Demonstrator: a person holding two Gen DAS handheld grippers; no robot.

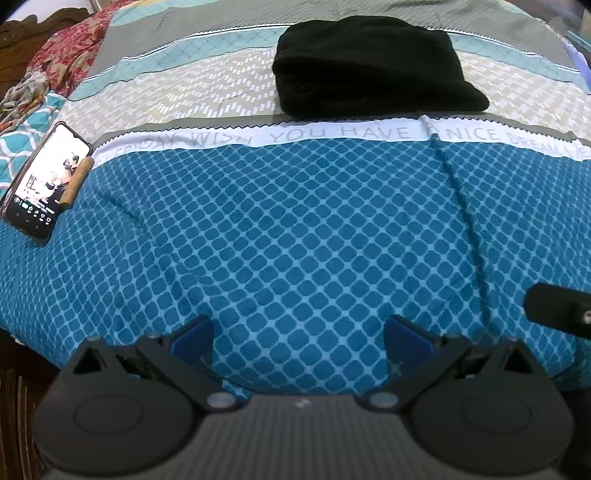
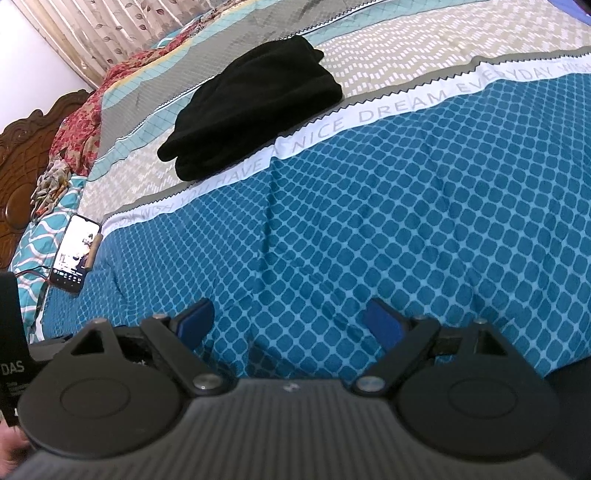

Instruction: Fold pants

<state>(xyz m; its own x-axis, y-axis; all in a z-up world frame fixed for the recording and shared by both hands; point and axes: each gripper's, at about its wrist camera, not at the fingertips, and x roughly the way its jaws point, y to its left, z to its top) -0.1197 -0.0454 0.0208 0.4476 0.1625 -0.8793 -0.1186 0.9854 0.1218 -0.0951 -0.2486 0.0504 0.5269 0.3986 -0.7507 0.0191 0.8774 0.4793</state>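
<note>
The black pants lie folded in a compact bundle on the bed, on the grey and white patterned band beyond the lettered stripe. They also show in the right wrist view, up and left of centre. My left gripper is open and empty, held over the blue diamond-patterned bedspread well short of the pants. My right gripper is open and empty, also over the blue bedspread and far from the pants. Part of the right gripper's body shows at the right edge of the left wrist view.
A phone with a lit screen lies at the bed's left side, a brown cigar-like stick on its edge; it also shows in the right wrist view. Red floral bedding and a carved wooden headboard stand at the left. Curtains hang behind.
</note>
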